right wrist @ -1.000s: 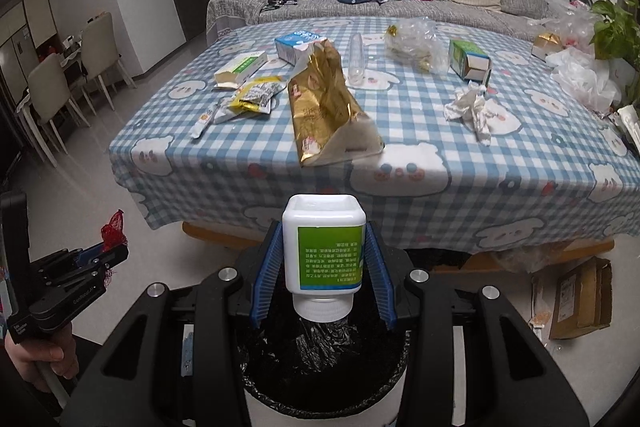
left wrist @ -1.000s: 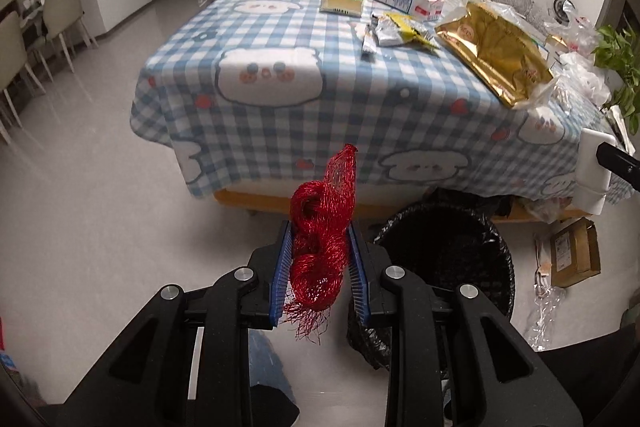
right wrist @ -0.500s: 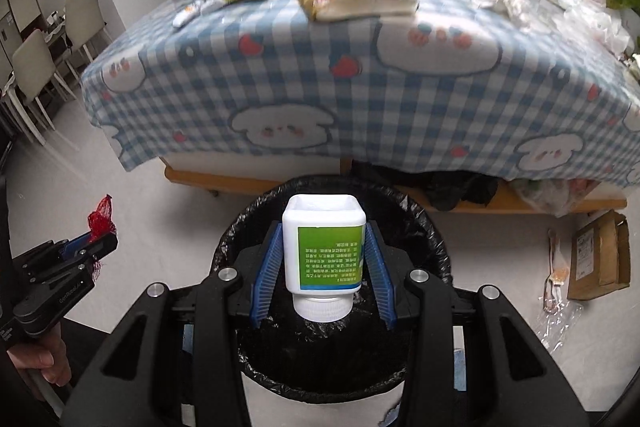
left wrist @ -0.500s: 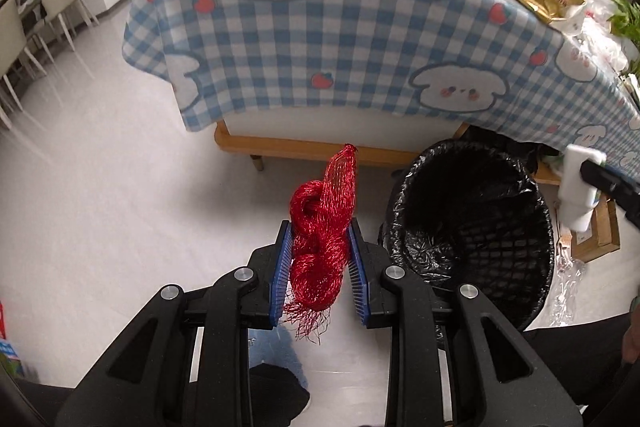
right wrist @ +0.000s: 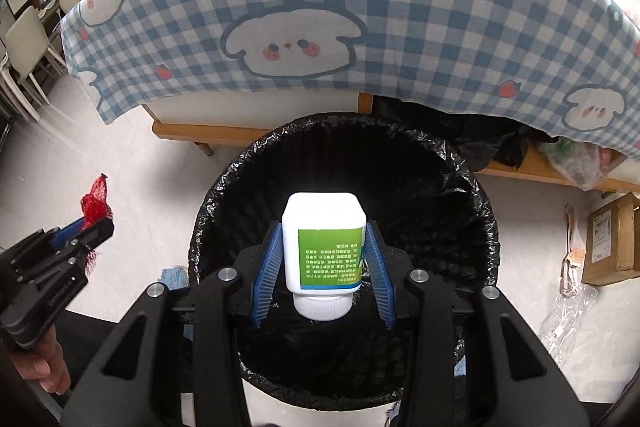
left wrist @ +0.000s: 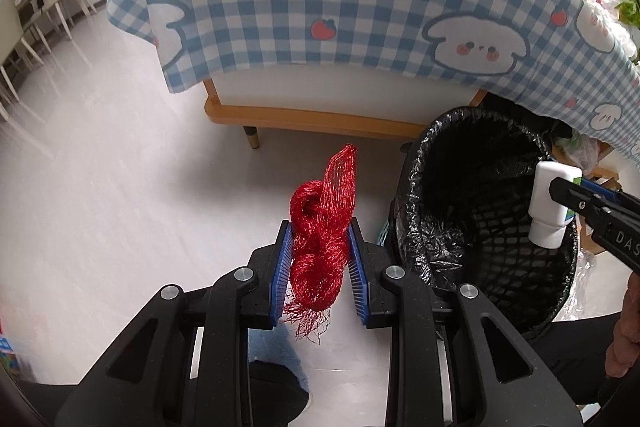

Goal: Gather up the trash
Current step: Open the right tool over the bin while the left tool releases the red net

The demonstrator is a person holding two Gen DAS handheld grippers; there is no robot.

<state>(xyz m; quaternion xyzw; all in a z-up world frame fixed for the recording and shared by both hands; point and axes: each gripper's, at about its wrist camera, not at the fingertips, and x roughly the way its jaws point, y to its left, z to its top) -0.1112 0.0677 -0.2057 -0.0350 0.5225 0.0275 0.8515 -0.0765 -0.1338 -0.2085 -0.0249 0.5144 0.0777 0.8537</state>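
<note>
Two tongs, two bits of trash, one bin

The right tongs [right wrist: 323, 267] squeezed a white bottle [right wrist: 324, 247] with a green label, cap end toward the camera, so its long side ran along the fingers. The bottle hung right over the open mouth of the black bin [right wrist: 472, 187]. The left tongs [left wrist: 319, 263] pinched a bunch of red net [left wrist: 322, 239] that stood up tall between the blue pads. The net was over the bare floor [left wrist: 120, 187], and the bin [left wrist: 440, 163] was just beside it on the right. So the right hand looked ready to let go first, and the left one would need to slide right. Behind the bin hung the checked cloth [right wrist: 400, 27] of the bench.
</note>
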